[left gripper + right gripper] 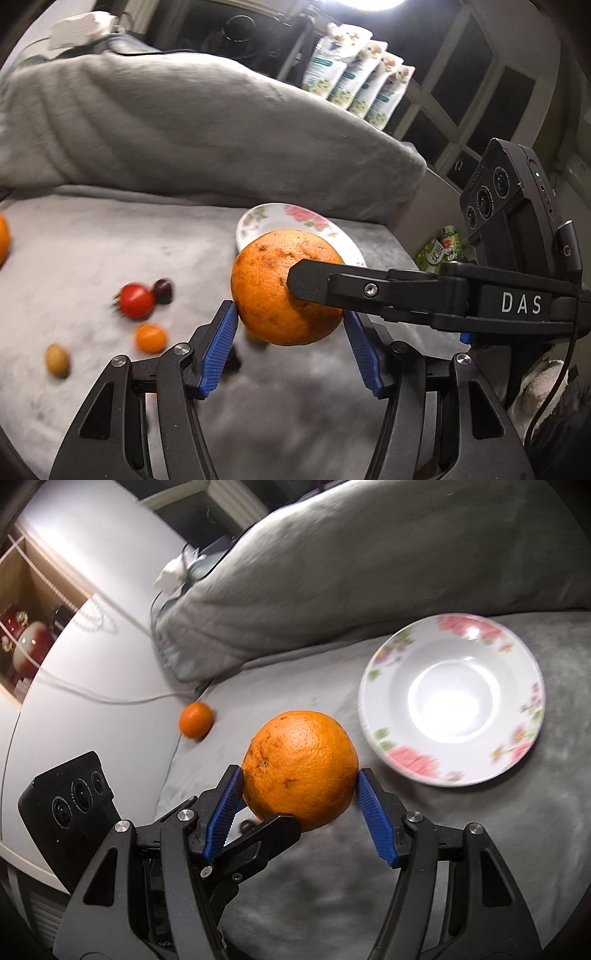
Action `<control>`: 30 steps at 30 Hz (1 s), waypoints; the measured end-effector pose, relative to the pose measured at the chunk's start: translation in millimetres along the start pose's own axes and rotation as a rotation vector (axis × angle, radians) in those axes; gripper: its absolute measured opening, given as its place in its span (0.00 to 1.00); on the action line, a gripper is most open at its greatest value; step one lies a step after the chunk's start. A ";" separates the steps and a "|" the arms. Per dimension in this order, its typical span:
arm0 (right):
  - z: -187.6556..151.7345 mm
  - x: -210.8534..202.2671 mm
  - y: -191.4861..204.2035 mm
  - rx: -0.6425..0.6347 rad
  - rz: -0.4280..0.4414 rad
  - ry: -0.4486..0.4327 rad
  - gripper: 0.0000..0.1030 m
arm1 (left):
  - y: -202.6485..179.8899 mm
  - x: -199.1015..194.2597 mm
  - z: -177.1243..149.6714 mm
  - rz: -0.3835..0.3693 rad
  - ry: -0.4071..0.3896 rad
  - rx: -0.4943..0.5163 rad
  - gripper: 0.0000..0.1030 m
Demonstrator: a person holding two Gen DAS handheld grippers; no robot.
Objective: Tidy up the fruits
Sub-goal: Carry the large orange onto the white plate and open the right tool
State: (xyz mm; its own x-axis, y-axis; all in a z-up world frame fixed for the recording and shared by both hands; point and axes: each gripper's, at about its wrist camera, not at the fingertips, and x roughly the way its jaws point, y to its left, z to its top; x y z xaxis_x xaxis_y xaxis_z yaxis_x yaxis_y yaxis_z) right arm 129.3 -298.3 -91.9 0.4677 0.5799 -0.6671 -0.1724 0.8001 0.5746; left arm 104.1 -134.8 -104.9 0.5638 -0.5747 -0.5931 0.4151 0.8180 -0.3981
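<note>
Here, the orange is hanging in the air above the grey blanket, pinched by both hand-held grippers at once. In the right wrist view the right hand-held gripper is pressing its blue pads against the fruit's two flanks, half-wide because the orange is filling the gap, and a black finger of the other tool is touching the orange from below left. In the left wrist view the left hand-held gripper is gripping the same orange at a similar width, with the right tool's finger crossing in from the right and lying against the fruit. The orange is nearly round, so no long axis matters; what matters is that the flowered bowl is lying just beyond the fruit and to its right as the right wrist camera sees it, with nothing in it. The right hand is probably the nearer one to the bowl, so the carry likely is heading forward and rightward. Farther out, a small mandarin is resting near the pillow, and to the left a red tomato, a dark cherry-like fruit, an orange cherry tomato and a yellowish oval fruit are lying loose on the blanket, well apart from the bowl.
</note>
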 end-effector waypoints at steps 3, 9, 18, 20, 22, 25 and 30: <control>8.6 -6.1 -16.2 0.020 -0.007 -0.013 0.64 | -8.4 14.1 7.4 -0.009 0.011 0.007 0.58; 23.4 -7.2 -46.2 0.048 -0.044 -0.018 0.64 | -19.7 49.5 16.7 -0.026 0.054 -0.009 0.58; 30.6 -8.7 -84.6 0.099 -0.090 -0.012 0.64 | -34.4 81.5 16.6 -0.026 0.128 0.028 0.57; 33.7 -9.9 -89.0 0.104 -0.100 -0.019 0.64 | -35.7 85.7 16.4 -0.032 0.141 0.034 0.56; 36.3 -12.0 -92.4 0.110 -0.096 -0.032 0.64 | -35.3 87.3 16.0 -0.034 0.147 0.035 0.56; 42.9 -24.4 -89.0 0.101 -0.075 -0.087 0.64 | -36.2 85.3 19.0 -0.042 0.133 0.033 0.55; 51.5 -42.4 -75.1 0.045 -0.135 -0.171 0.64 | -28.9 69.8 24.2 -0.031 0.100 0.017 0.55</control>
State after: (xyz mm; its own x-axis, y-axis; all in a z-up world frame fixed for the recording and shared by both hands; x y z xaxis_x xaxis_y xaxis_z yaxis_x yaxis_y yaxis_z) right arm 167.1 -391.0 -82.3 0.6243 0.4306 -0.6517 -0.0610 0.8587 0.5089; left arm 148.7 -199.2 -117.8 0.4773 -0.5938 -0.6477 0.4433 0.7991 -0.4060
